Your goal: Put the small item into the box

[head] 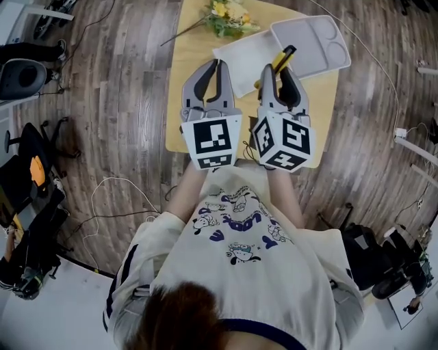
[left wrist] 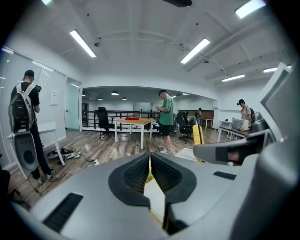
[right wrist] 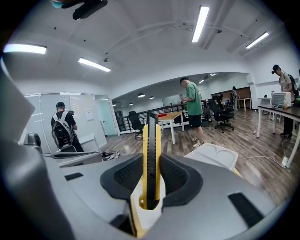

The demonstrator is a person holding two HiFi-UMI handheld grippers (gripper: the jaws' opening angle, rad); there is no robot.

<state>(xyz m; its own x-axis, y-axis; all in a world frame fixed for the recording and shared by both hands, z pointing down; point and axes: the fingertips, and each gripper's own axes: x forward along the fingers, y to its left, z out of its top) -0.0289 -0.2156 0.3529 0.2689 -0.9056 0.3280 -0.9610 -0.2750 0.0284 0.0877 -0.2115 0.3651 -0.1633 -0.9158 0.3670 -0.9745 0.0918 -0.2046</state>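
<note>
At the left of the head view lies wood floor [head: 123,102] with a loose white cable [head: 102,198] on it. A small wooden tabletop [head: 183,82] fills the upper middle, with a bunch of yellow flowers [head: 229,15] at its top edge.

Both tools are held side by side over the tabletop's near half. The left tool [head: 215,65] has its jaws drawn together to a thin slit. In the left gripper view [left wrist: 150,161] nothing sits between them, and only a sliver of tabletop shows through.

Just to its right, the right tool [head: 277,70] is clamped on a yellow and black knife [head: 284,57]. In the right gripper view [right wrist: 151,164] the knife [right wrist: 151,140] stands upright between the pads and pokes out well past the tips. From above, its free end points to the upper right, over a flat white sheet [head: 243,51] and close to the left edge of the white box [head: 321,31]. The box lies open on the tabletop's upper right corner, and it shows again low and right of the knife in the right gripper view [right wrist: 213,157].
</note>
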